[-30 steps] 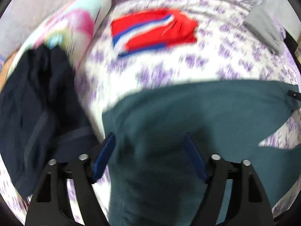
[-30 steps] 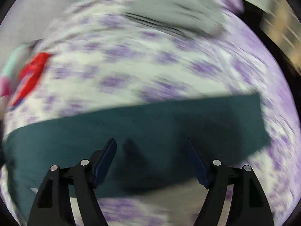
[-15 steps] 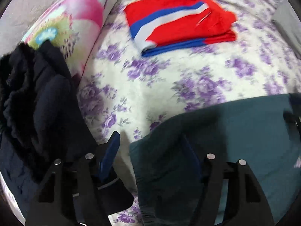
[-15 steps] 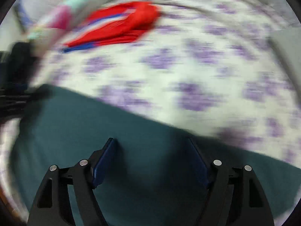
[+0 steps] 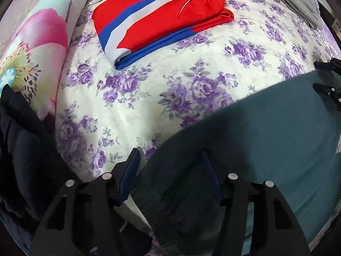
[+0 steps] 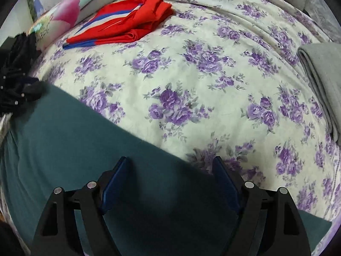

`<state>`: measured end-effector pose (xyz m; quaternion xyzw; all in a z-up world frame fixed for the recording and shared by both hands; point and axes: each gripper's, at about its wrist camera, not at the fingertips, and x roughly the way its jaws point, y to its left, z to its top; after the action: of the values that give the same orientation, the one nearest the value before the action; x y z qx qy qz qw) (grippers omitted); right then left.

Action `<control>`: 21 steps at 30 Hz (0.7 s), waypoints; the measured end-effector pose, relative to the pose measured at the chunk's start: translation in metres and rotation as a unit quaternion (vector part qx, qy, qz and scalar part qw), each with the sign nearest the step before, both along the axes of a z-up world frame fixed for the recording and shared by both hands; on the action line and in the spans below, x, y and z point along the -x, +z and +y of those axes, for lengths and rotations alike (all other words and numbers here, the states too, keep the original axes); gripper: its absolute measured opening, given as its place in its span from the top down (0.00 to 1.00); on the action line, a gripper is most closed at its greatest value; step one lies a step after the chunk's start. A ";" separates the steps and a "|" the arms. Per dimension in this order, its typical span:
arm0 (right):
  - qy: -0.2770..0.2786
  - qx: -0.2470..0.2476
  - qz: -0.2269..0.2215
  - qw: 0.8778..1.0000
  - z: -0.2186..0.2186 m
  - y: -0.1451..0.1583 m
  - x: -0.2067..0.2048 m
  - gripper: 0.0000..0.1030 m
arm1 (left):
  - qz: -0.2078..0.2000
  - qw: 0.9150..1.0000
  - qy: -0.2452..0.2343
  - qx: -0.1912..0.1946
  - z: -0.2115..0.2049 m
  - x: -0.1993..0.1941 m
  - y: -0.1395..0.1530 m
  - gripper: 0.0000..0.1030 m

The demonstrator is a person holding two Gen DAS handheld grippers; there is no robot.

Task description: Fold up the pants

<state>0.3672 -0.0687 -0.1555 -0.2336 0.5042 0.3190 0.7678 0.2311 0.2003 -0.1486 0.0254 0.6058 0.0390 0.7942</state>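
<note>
Now teal pants [image 5: 266, 140] lie crosswise; L claw [image 5: 170, 170] closing round cuff, R claw [image 6: 170, 179] released.

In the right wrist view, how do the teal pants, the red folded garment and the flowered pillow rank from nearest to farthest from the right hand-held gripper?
1. Teal pants: directly under the right hand-held gripper, between its open jaws.
2. Red folded garment: far on the bedspread, upper left.
3. Flowered pillow: just beyond the red garment, at the bed's far left edge.
</note>
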 end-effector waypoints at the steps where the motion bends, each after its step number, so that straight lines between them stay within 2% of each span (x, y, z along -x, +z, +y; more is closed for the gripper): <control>1: -0.003 -0.001 0.000 1.000 0.002 0.000 -0.001 0.23 | 0.000 1.000 0.000 0.000 0.000 0.000 -0.001 0.48; 2: -0.003 -0.007 0.004 1.000 0.005 0.001 -0.001 0.34 | -0.001 1.000 0.001 0.006 0.002 -0.002 -0.001 0.53; 3: 0.000 -0.018 0.011 1.000 0.006 0.005 -0.002 0.63 | -0.002 1.000 0.001 0.017 0.006 -0.006 -0.003 0.71; 4: 0.001 -0.030 0.023 0.999 0.005 0.007 -0.003 0.81 | -0.005 1.000 0.002 0.026 0.004 -0.009 -0.002 0.97; 5: -0.004 -0.040 0.032 0.999 0.005 0.012 -0.005 0.95 | -0.007 0.999 0.002 0.036 0.004 -0.009 0.001 0.96; 8: -0.006 -0.083 0.032 0.996 -0.005 0.032 -0.003 0.95 | -0.020 1.000 -0.004 0.022 0.000 -0.008 0.011 0.96; 13: -0.003 -0.155 0.048 0.987 -0.038 0.067 0.019 0.95 | -0.087 0.994 -0.013 0.068 -0.002 0.020 0.062 0.96; 17: 0.000 -0.177 0.059 0.982 -0.065 0.081 0.050 0.95 | -0.121 0.989 -0.027 0.079 -0.020 0.052 0.092 0.96; 21: 0.004 -0.176 0.078 0.981 -0.092 0.083 0.089 0.95 | -0.135 0.986 -0.025 0.098 -0.029 0.082 0.104 0.96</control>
<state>0.2782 -0.1606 -0.0723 -0.0711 0.4975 0.4235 0.7537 0.1491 0.1710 -0.0445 -0.0430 0.4933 -0.0376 0.8680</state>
